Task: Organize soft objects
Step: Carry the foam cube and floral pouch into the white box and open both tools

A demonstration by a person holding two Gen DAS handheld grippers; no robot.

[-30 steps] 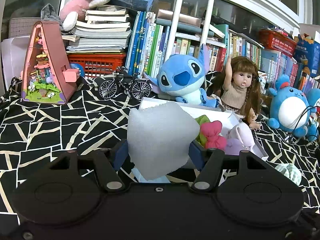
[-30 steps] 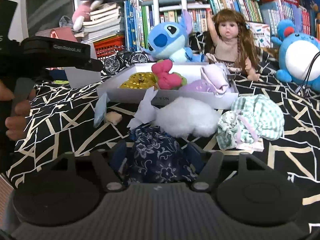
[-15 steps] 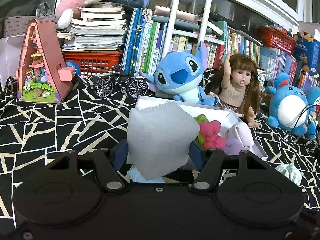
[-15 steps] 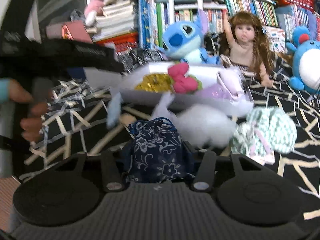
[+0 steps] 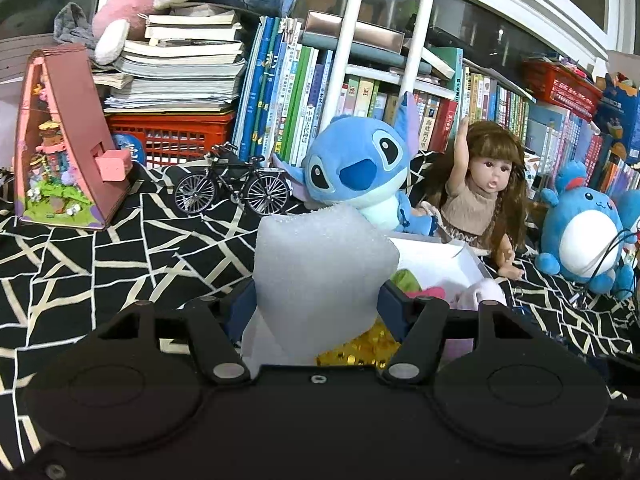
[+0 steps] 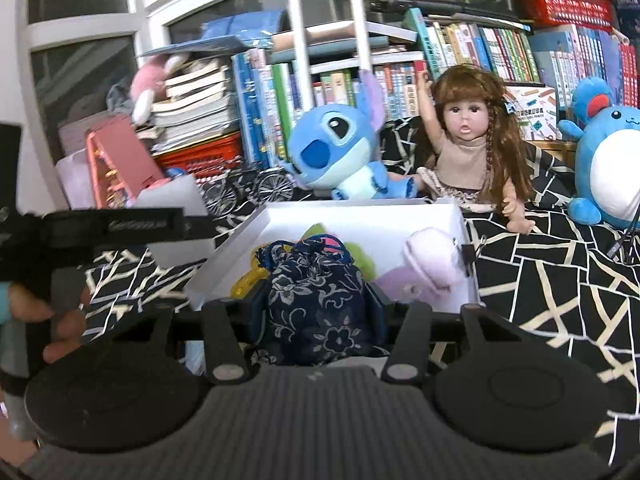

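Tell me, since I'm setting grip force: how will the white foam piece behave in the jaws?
The foam probably weighs little: it stands tall held only at its lower edges. Its bubbly surface suggests it dents and flexes easily. It likely won't slip.

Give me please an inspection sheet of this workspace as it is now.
Surface: black cloth with cream line pattern.
Job's things: white shallow cardboard box holding a lilac plush, gold sequin piece and pink-green soft item.
Clutter: miniature black bicycle, pink triangular dollhouse.
Grippers: left tool shut on white foam block; right tool shut on navy floral drawstring pouch.
Cables: thin wires by round blue plush.
Surroundings: blue alien plush, long-haired doll, crowded bookshelves.
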